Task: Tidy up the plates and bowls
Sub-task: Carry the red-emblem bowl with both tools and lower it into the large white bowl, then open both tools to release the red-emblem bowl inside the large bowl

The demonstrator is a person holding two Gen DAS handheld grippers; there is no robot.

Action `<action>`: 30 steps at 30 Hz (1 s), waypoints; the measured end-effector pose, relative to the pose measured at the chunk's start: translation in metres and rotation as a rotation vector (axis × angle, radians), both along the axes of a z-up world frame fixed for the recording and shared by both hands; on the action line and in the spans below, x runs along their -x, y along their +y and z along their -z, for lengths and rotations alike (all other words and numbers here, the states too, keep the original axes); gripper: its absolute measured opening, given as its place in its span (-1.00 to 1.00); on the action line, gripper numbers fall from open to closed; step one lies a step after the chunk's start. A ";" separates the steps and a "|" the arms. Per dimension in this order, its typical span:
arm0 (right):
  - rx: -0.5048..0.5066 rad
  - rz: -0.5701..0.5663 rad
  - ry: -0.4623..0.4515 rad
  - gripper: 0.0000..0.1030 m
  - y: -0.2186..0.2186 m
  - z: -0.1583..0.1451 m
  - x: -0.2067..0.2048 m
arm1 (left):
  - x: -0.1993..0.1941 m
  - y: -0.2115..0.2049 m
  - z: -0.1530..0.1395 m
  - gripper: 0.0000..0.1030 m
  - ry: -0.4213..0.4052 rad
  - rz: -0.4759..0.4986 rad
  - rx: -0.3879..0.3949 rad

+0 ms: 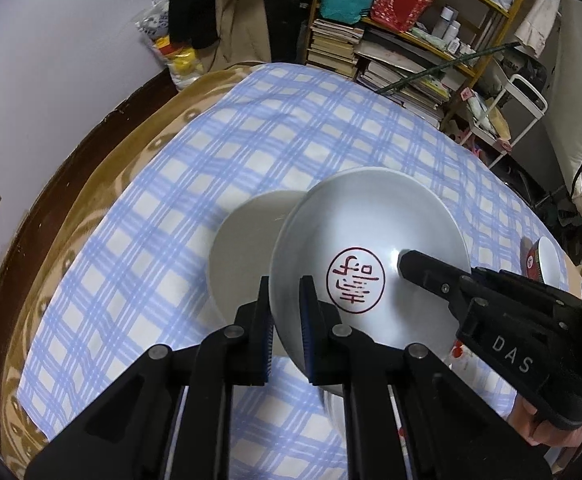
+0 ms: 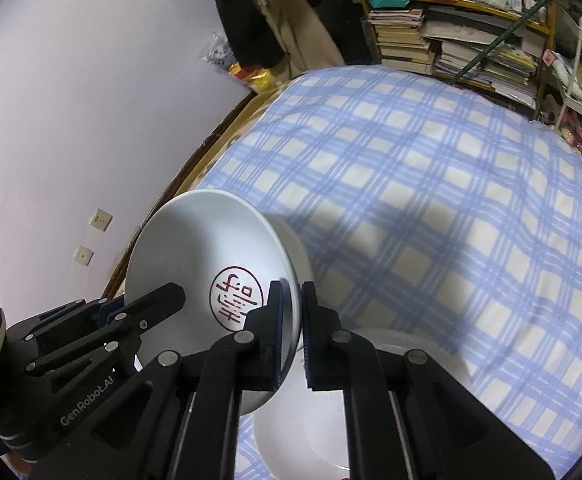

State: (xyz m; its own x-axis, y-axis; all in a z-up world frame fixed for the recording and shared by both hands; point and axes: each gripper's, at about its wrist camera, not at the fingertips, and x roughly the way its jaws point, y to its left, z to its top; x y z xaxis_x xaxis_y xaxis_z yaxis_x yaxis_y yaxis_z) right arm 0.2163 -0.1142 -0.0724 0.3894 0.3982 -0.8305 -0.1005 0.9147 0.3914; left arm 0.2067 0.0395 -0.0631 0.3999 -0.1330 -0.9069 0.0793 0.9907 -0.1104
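Note:
A white bowl [image 1: 371,232] [image 2: 195,240] with a round red seal inside hangs tilted above the checked tablecloth, held by both grippers. My left gripper [image 1: 285,284] is shut on its near rim, one finger inside and one outside. My right gripper [image 2: 293,288] is shut on the opposite rim. Each view shows the other gripper's inner finger lying in the bowl: right gripper [image 1: 411,268], left gripper [image 2: 171,296]. A white plate [image 2: 311,436] [image 1: 335,408] lies on the cloth under the bowl. Left of the rim is a pale rounded surface [image 1: 243,252]; I cannot tell whether it is the bowl's outer wall or another bowl.
The blue-and-white checked cloth [image 1: 251,128] [image 2: 431,160] covers a round table near a pale wall. A small bowl with a red patterned outside [image 1: 547,260] stands at the table's right edge. Behind the table are a shelf of stacked books [image 1: 391,60] and a white cart [image 1: 527,104].

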 end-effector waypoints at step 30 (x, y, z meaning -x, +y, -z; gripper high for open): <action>0.218 -0.003 -0.034 -0.84 0.055 0.046 -0.003 | 0.007 0.044 0.048 -0.84 0.008 -0.067 0.054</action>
State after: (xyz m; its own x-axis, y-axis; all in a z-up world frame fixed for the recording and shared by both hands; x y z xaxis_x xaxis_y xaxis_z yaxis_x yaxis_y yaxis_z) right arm 0.2193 -0.0594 -0.1180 0.4174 0.2116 -0.8837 -0.1130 0.9770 0.1806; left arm 0.2001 0.0830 -0.1106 0.4025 -0.1552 -0.9022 0.0116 0.9863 -0.1645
